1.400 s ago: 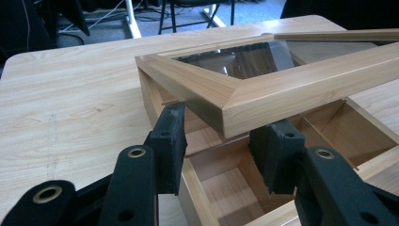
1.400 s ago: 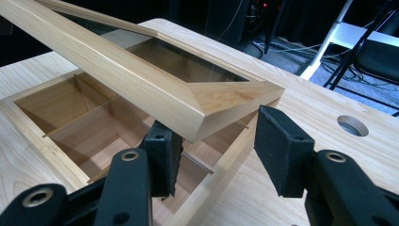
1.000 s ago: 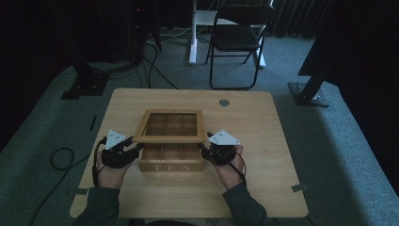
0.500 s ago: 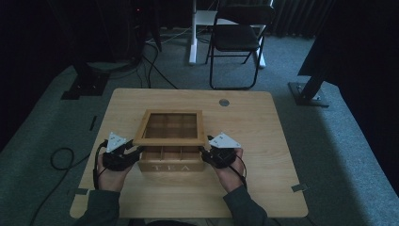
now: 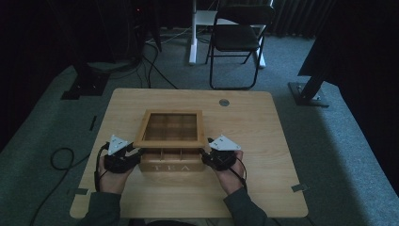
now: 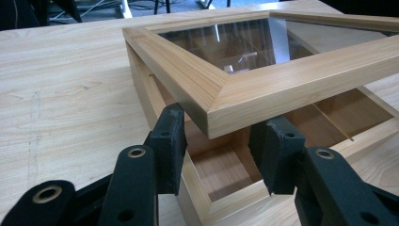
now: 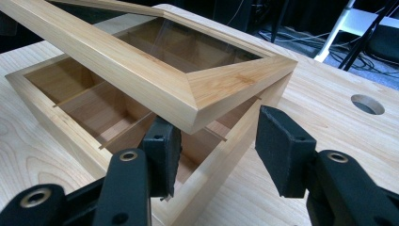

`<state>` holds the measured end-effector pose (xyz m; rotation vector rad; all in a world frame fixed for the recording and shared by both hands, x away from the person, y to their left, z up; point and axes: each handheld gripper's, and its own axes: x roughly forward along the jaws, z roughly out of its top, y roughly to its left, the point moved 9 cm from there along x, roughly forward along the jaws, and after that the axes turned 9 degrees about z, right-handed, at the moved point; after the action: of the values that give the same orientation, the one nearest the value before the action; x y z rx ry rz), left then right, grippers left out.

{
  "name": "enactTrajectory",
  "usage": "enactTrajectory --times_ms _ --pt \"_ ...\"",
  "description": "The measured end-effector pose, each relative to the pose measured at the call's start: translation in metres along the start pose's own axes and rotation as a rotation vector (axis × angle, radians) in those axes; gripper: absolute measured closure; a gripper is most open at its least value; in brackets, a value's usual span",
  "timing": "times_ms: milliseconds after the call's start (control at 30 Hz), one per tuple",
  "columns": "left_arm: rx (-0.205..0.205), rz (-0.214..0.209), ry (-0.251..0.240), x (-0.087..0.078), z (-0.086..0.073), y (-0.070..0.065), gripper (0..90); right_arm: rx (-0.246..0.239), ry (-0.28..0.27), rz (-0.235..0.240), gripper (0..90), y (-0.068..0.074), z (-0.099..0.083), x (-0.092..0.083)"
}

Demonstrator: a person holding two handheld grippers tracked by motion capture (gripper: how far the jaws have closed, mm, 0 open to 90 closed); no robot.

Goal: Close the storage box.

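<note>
Lid (image 5: 171, 128) (glass-paned) tilted, front edge raised, box (image 5: 173, 161) level

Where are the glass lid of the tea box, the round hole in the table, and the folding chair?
glass lid (image 5: 171, 128): high view, middle of the glass pane.
round hole (image 7: 367, 104): right gripper view, middle of the opening.
folding chair (image 5: 235, 40): high view, on its seat.

A light wooden table (image 5: 263, 141) carries a wooden tea box (image 5: 172, 162)
</note>
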<state>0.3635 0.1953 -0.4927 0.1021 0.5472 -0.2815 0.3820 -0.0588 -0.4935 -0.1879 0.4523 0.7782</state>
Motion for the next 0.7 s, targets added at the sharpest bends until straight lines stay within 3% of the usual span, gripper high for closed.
enactTrajectory --times_ms 700 --pt "-0.01 -0.003 0.021 0.003 -0.019 -0.002 56.0 0.025 0.023 0.006 50.0 0.004 -0.019 0.001"
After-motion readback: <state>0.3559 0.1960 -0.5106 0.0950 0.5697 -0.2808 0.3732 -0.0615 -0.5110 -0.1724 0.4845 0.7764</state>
